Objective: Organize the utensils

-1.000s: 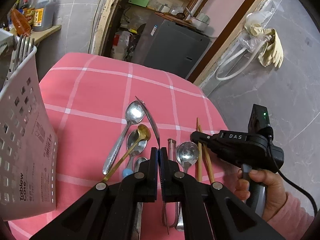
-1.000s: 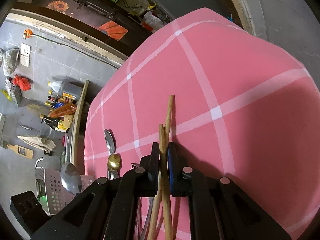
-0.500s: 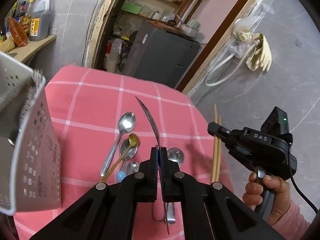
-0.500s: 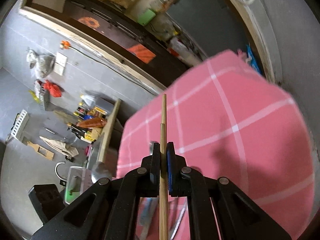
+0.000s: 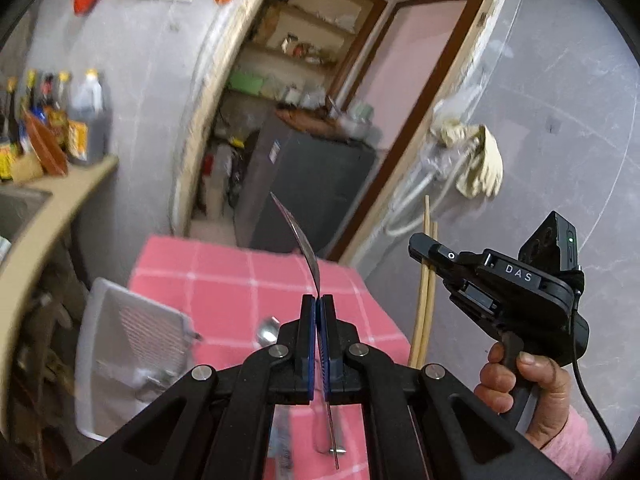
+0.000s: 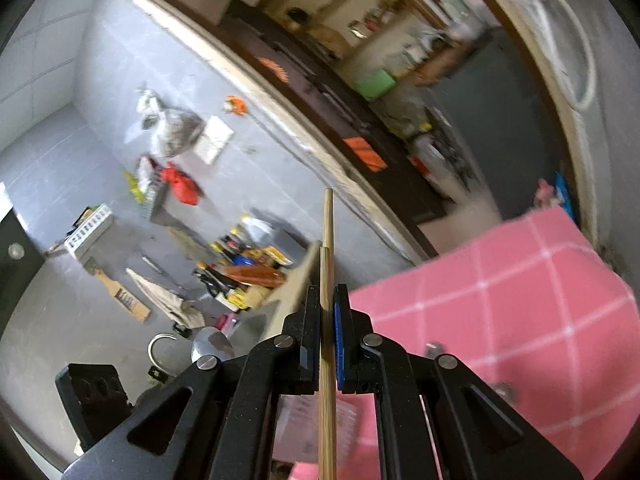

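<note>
With the left gripper (image 5: pixel 319 312) clamped on a spoon (image 5: pixel 301 242) at frame centre and the right gripper (image 6: pixel 328 312) pinching two chopsticks (image 6: pixel 328 248), I'd steady both, then lower them upright into the white basket (image 5: pixel 116 320) at lower left.
</note>
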The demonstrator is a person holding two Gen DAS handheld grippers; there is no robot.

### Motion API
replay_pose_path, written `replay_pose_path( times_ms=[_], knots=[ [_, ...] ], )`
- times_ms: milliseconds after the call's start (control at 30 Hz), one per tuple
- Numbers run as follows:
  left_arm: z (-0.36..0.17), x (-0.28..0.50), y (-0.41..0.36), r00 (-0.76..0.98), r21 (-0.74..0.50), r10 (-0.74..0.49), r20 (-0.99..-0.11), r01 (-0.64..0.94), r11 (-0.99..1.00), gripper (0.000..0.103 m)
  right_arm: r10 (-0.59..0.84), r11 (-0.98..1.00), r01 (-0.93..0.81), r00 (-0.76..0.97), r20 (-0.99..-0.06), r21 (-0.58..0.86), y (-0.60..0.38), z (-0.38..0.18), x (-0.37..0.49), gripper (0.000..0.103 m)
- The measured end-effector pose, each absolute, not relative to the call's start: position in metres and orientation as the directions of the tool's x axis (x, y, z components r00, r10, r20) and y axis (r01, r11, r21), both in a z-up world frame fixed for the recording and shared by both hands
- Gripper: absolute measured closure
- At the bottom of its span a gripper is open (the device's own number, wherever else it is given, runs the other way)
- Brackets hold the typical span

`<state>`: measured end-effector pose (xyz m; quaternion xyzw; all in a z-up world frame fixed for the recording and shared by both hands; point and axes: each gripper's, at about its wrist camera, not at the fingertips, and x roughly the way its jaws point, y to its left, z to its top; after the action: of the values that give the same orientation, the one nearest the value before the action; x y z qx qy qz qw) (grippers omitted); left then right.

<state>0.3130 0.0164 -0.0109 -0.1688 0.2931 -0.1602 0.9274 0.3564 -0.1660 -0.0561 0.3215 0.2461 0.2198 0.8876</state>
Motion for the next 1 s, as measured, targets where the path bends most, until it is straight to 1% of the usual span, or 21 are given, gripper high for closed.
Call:
replay_pose_path(
  times_ms=[233, 367, 500, 600, 733, 1000],
  knots=[
    [0.012, 0.310, 0.074, 0.840, -0.368, -0.298, -0.453, 0.128, 0.921, 0.100, 0.558, 0.697, -0.322, 0.805, -0.201, 0.640, -0.106, -0.026, 0.365, 0.097],
    [0.007, 0.313, 0.100, 0.866, -0.338, -0.245, -0.435, 0.095, 0.936, 0.100, 0.532, 0.709, -0.361, 0.837, -0.124, 0.606, -0.080, -0.017, 0.362, 0.097],
    [-0.006, 0.317, 0.112, 0.882, -0.311, -0.212, -0.420, 0.079, 0.947, 0.100, 0.496, 0.733, -0.373, 0.865, -0.073, 0.568, -0.064, -0.015, 0.356, 0.097],
    [-0.017, 0.318, 0.111, 0.891, -0.282, -0.191, -0.413, 0.074, 0.957, 0.100, 0.475, 0.764, -0.374, 0.877, -0.066, 0.526, -0.052, -0.019, 0.350, 0.097],
    [-0.030, 0.317, 0.110, 0.894, -0.272, -0.193, -0.405, 0.083, 0.959, 0.100, 0.469, 0.791, -0.380, 0.880, -0.077, 0.479, -0.043, -0.027, 0.343, 0.097],
    [-0.053, 0.306, 0.107, 0.893, -0.246, -0.212, -0.396, 0.119, 0.962, 0.100, 0.500, 0.803, -0.411, 0.859, -0.110, 0.432, -0.032, -0.042, 0.337, 0.097]
  ],
)
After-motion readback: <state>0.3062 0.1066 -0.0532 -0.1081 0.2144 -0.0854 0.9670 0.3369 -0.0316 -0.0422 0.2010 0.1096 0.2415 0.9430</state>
